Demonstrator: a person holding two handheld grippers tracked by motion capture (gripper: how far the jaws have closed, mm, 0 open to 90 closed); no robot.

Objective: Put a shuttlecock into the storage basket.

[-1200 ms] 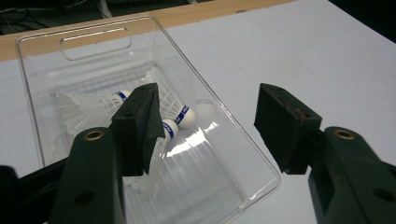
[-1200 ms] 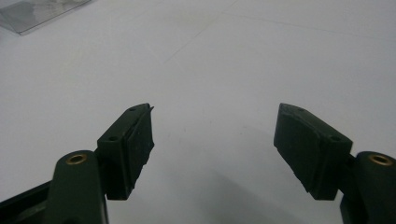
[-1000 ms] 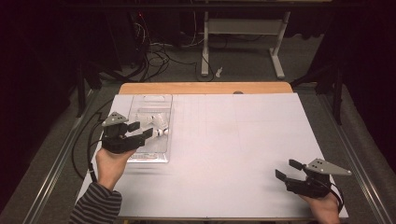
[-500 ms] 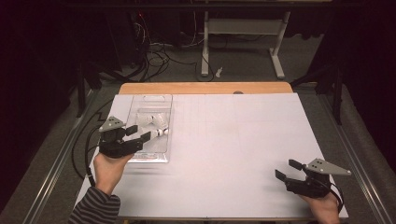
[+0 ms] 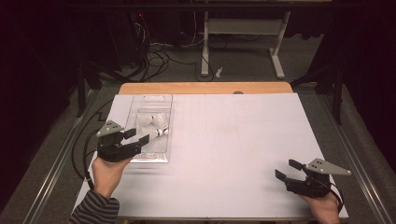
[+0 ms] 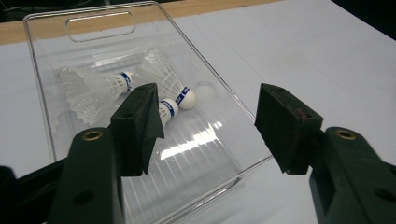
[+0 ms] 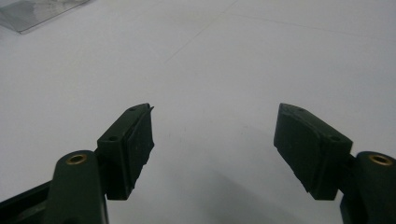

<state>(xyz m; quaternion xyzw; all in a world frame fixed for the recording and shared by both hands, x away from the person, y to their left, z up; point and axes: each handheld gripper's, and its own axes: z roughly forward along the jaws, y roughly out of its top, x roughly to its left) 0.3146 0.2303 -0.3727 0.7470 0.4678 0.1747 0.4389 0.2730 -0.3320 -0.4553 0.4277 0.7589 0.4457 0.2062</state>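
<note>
Left tongs point(image 6: 205, 126) spread wide, empty, aimed into the clear bin point(image 6: 243, 116) at the shuttlecocks point(image 6: 163, 100) lying just ahead of the tips, likely lining up a pick; right tongs point(image 7: 212, 154) also spread, parked over bare worktop point(image 7: 261, 60), well clear.

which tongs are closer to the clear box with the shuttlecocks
The left. The left tongs hang open right over the clear box, aimed at the shuttlecocks. The right tongs sit open at the table's far near-right corner, well apart from it.
</note>
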